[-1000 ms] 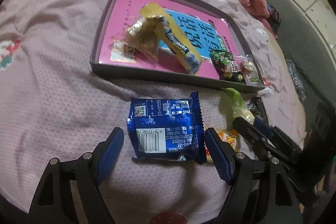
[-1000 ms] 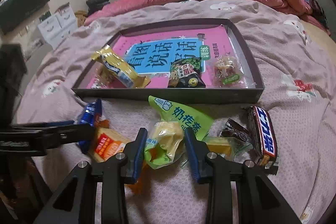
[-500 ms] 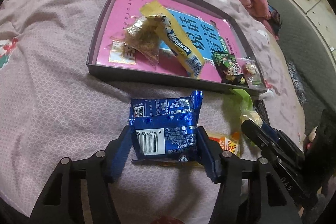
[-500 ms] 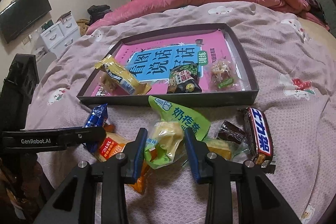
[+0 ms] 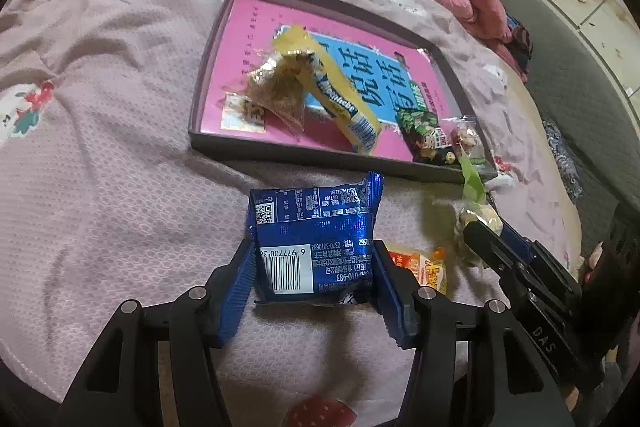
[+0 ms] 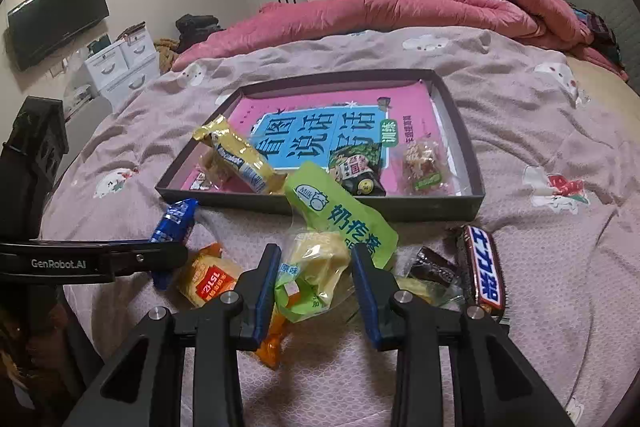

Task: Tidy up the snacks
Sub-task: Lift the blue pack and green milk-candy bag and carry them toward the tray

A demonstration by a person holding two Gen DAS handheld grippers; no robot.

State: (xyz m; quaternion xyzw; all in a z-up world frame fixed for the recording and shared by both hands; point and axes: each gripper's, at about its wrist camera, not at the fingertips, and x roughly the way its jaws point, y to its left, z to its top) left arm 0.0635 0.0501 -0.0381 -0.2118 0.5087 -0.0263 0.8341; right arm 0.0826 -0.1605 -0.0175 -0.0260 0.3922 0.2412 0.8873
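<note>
My left gripper is shut on a blue foil snack packet, barcode side up, both pads pressing its sides just above the pink bedspread. From the right wrist view the same packet sticks out past the left gripper. My right gripper is shut on a green and clear milk snack bag. Beyond both lies a dark shallow tray lined with a pink book cover, holding a yellow bar, a clear crumb packet and a dark green packet.
Loose on the bedspread near the grippers are an orange-yellow packet, a small dark candy and a chocolate bar. A rolled pink quilt lies behind the tray. The bed's edge is at the left, with drawers beyond.
The left gripper's jaws came in from wide apart and clamped the blue packet. The right gripper kept its hold on the green bag.
</note>
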